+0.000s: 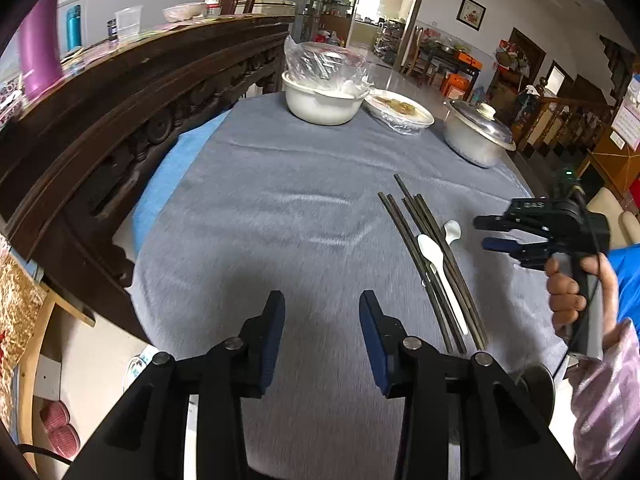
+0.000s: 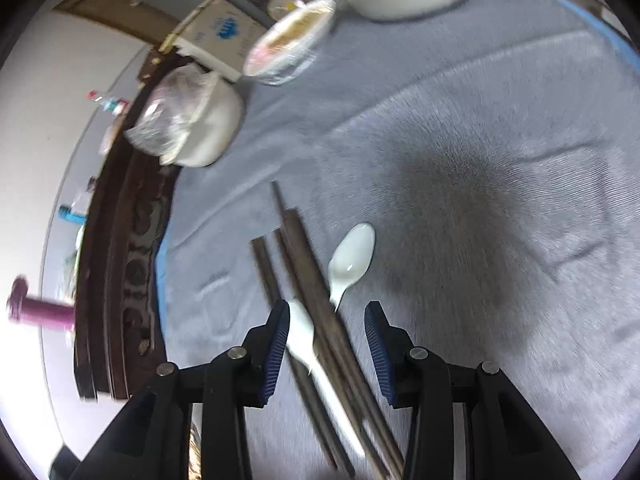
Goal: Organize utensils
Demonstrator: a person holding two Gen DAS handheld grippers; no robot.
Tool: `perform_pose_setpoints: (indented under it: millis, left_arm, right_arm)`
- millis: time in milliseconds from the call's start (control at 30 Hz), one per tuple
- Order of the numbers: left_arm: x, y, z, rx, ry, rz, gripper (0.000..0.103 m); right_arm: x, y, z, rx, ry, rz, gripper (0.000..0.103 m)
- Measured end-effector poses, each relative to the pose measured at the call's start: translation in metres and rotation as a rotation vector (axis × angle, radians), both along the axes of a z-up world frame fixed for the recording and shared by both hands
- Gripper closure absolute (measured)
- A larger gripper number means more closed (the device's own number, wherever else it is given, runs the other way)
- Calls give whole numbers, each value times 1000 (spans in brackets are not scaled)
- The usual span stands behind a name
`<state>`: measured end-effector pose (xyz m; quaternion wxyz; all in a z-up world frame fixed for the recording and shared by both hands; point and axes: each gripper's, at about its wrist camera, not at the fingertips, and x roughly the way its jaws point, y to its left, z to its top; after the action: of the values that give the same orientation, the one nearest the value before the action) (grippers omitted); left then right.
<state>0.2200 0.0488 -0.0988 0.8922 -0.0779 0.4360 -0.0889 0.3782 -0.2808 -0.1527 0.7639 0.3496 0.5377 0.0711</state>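
Loosely bundled, the dark chopsticks (image 2: 316,300) and two white plastic spoons (image 2: 352,258) lie on the grey-clothed surface (image 1: 280,208). Above them hangs the right gripper (image 2: 326,350), jaws spread and pinching nothing. To their left, the left gripper (image 1: 322,342) hovers over bare cloth, jaws likewise spread and empty.

Left hand-held gripper (image 1: 322,340) angled downward, jaws parted and empty, right hand-held gripper (image 2: 327,350) likewise, gripped by a hand (image 1: 576,296)
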Motion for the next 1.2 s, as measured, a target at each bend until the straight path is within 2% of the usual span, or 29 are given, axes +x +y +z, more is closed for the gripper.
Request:
perform_pose_setpoints:
  millis: [167,333,400,467,600,733,800,833,867,933,1000,1067,1200]
  left_arm:
    - [20,-3,-9,23,25,-7,63]
    - [40,-7,-17,19,48,-15,63]
    - [46,-12,-18,9,58,-30,63]
    - [51,-19,-19,-5,66,-55,63]
    - [65,-40,-25,-59,99,-119,63]
    - [80,-69,-32,-119,140,-193,63]
    - [84,-86,-33,-131,144,-232,63]
    - [86,-92,-35,-124,145,-243,63]
    - [87,-101,-36,-117,146,-255,63]
    - [88,-117,-39,-109,154,-284,63]
    - [86,-131,-44,-93,157,-317,63]
    - [87,-141,-49,-72,164,-334,63]
    - [93,-157,-66,-38,212,-354,63]
  right_arm:
    - [26,3,-17,-32,65,-53,61]
    - [48,20,-20,-177,119,-70,61]
    - [53,25,-19,-219,124,-75,64]
    - [58,31,-18,-277,125,-63,73]
    - [63,41,-17,-329,95,-20,77]
    - [51,32,-12,-298,14,-17,89]
    - [46,25,-13,-285,-6,-21,89]
    - [42,21,-13,-286,-16,-25,98]
    - [39,16,-14,-324,-17,-31,102]
    - [33,2,-16,-352,-19,-49,102]
    - [24,-16,-23,-325,-7,-73,102]
    - [18,-29,-23,-291,-13,-88,102]
    - [11,-41,-23,-158,-16,-86,99]
